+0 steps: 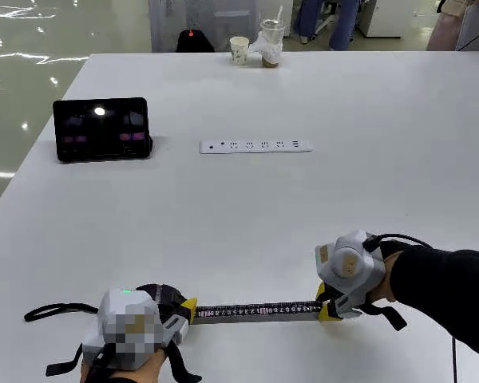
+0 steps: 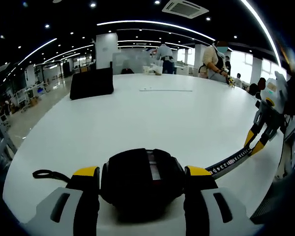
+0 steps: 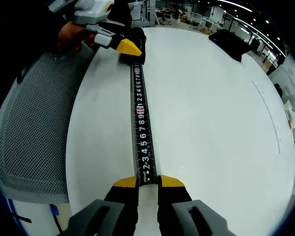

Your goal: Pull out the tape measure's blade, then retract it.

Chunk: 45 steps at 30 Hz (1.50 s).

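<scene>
Right gripper view: your right gripper (image 3: 147, 182) has its fingers (image 3: 125, 183) pinched on the tip of the blade (image 3: 141, 118). Numbers face up, and the blade lies flat along the table (image 3: 211, 123) toward the case.

Left gripper view: your left gripper (image 2: 142, 172) has its fingers (image 2: 86, 172) clamped on either side of the black case (image 2: 140, 179). The case sits on the table near the front edge, with a black strap (image 2: 49, 174) lying off to one side.

Head view: the grippers are apart with a straight stretch of blade out between them.

The step looks like the pull-out, either partway or at its end; can't tell which. Next, either draw the tip further from the case in line with the blade, or walk it back toward the case slowly. Hold the pinch so it doesn't snap in, and pin the case. Tablet (image 1: 101, 128) and power strip (image 1: 255, 146) sit well back, out of the way.
</scene>
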Tool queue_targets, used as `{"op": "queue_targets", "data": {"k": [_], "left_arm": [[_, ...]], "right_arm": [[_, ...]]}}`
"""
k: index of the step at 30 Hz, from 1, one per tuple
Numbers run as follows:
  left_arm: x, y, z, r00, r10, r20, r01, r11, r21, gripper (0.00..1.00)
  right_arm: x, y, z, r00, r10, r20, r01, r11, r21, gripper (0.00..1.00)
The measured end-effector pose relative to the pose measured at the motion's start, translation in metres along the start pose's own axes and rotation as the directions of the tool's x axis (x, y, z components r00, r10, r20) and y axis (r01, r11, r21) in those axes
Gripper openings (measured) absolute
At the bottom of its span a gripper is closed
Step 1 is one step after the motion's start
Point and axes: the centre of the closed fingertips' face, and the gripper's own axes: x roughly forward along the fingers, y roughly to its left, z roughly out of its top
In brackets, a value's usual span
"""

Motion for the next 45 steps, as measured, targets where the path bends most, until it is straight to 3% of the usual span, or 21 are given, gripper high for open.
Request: {"op": "queue_targets", "data": {"k": [8, 14, 19, 31, 39, 45], "left_arm": [[0.0003, 0.0000, -0.0017, 0.9997, -0.006, -0.024, 0.005, 0.999, -0.039, 0.63], [0.0002, -0.0015, -0.0039, 0.9978, -0.007, -0.066, 0.006, 1.000, -0.013, 0.62], [0.0011, -0.0010, -0.0040, 0.9973, -0.007, -0.072, 0.008, 1.000, 0.007, 0.61], [0.0008, -0.0006, -0.0037, 0.9978, -0.015, -0.065, 0.015, 1.000, 0.002, 0.61], [0.0007, -0.0006, -0.0033, 0.9978, -0.016, -0.064, 0.017, 1.000, 0.004, 0.62], [0.0012, -0.0007, -0.0034, 0.9978, -0.017, -0.064, 0.018, 1.000, 0.010, 0.61]], "right_arm": [[0.0004, -0.0014, -0.0006, 0.9999, 0.003, -0.015, -0.003, 1.000, 0.027, 0.11], [-0.0007, -0.0004, -0.0002, 0.9999, 0.002, -0.015, -0.002, 0.999, 0.040, 0.11], [0.0001, -0.0016, 0.0002, 1.0000, -0.002, -0.006, 0.002, 0.997, 0.078, 0.11], [0.0000, -0.0007, 0.0028, 1.0000, 0.003, -0.007, -0.002, 0.999, 0.048, 0.11], [0.0007, 0.0007, 0.0039, 1.0000, -0.002, -0.007, 0.001, 1.000, -0.020, 0.11], [0.0011, 0.0010, 0.0050, 0.9997, -0.006, 0.023, 0.006, 1.000, -0.018, 0.11]]}}
